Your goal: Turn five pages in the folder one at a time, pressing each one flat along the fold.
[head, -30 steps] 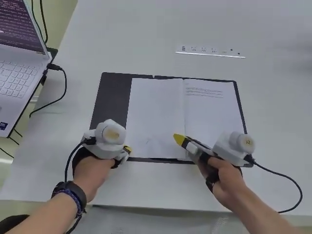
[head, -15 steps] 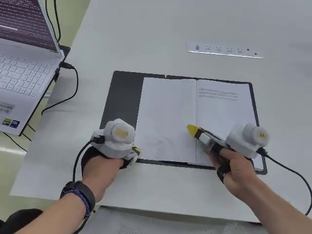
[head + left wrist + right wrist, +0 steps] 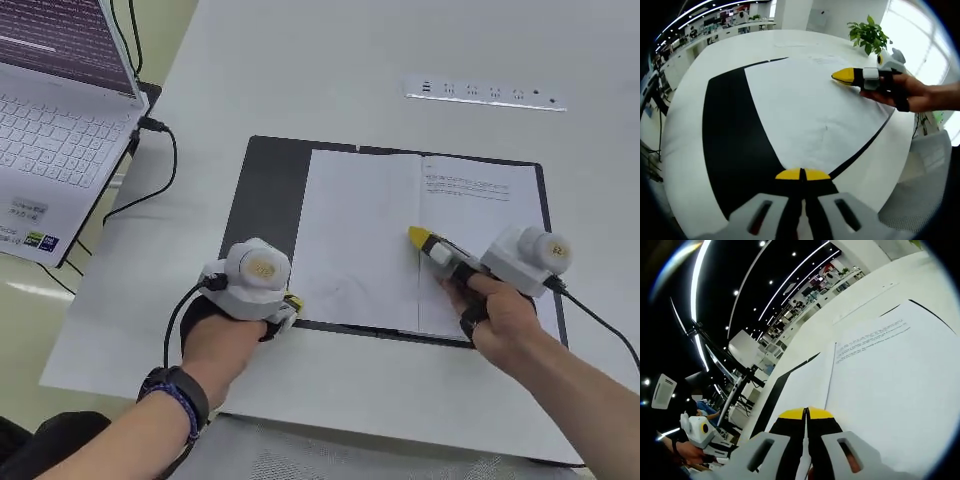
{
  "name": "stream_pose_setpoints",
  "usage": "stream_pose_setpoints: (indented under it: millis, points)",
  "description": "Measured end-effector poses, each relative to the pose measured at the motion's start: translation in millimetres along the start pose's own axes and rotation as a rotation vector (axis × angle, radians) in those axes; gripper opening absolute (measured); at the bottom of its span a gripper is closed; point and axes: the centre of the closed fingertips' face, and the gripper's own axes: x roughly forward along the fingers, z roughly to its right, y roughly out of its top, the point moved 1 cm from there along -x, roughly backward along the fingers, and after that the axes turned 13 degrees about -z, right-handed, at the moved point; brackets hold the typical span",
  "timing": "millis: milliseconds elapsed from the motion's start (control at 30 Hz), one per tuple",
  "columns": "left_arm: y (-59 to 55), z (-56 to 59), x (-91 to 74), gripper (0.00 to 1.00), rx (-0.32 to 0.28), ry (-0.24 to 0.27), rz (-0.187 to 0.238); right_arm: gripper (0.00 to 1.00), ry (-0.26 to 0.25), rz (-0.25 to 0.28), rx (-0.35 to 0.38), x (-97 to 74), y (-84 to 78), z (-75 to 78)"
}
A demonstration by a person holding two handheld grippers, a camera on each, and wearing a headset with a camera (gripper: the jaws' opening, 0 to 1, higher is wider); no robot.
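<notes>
Black open folder [image 3: 265,195], head view: lies flat on the white table [image 3: 300,70], its near edge close to the table's near edge, with bare tabletop on every side.
Pages, head view: the blank white left page [image 3: 350,230] and the printed right page [image 3: 480,215] meet at the fold; a strip of black cover shows left of the blank page.
Right gripper [image 3: 420,238], head view: yellow tips together, resting at the fold, on its near half.
Left gripper [image 3: 290,302], head view: at the folder's near left corner, on the near edge.
Surroundings, head view: the silver laptop [image 3: 60,130] and its black cable [image 3: 150,170] lie to the left, well apart from the folder; the white power strip [image 3: 485,93] lies beyond the far edge.
Left gripper view: jaws closed, tips touching, over the black cover just beside the blank page's near corner; the other gripper sits across the page.
Right gripper view: jaws closed on nothing, tips low over the paper at the fold, the printed page spreading to the right.
</notes>
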Motion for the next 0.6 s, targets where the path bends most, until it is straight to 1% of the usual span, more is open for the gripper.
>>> stream_pose_setpoints:
  millis: [133,233,333,500,533,567,600]
  points:
    - [0.4,0.0,0.7,0.00,0.003,0.002,0.002,0.00,0.003,-0.004,-0.004,3.3,0.1,0.9]
    - [1.3,-0.5,1.2,0.00,0.012,-0.002,-0.007,0.00,0.014,0.024,0.004,7.0,7.7,3.0]
    - [2.2,-1.3,1.7,0.00,0.002,-0.014,-0.013,0.00,0.007,0.040,-0.001,12.2,16.4,6.8]
    - [2.2,-0.4,2.1,0.00,0.009,-0.010,-0.010,0.00,0.001,0.047,0.005,21.5,28.7,11.8]
    - [2.3,-0.5,2.2,0.00,0.009,-0.009,-0.009,0.00,0.002,0.046,0.001,22.3,30.6,7.8]
    - [2.3,-0.5,2.2,0.00,0.007,-0.009,-0.008,0.00,0.000,0.046,-0.002,23.4,32.4,7.8]
    - [2.4,-0.6,2.2,0.00,0.006,-0.009,-0.007,0.00,-0.001,0.047,-0.006,24.3,34.5,4.8]
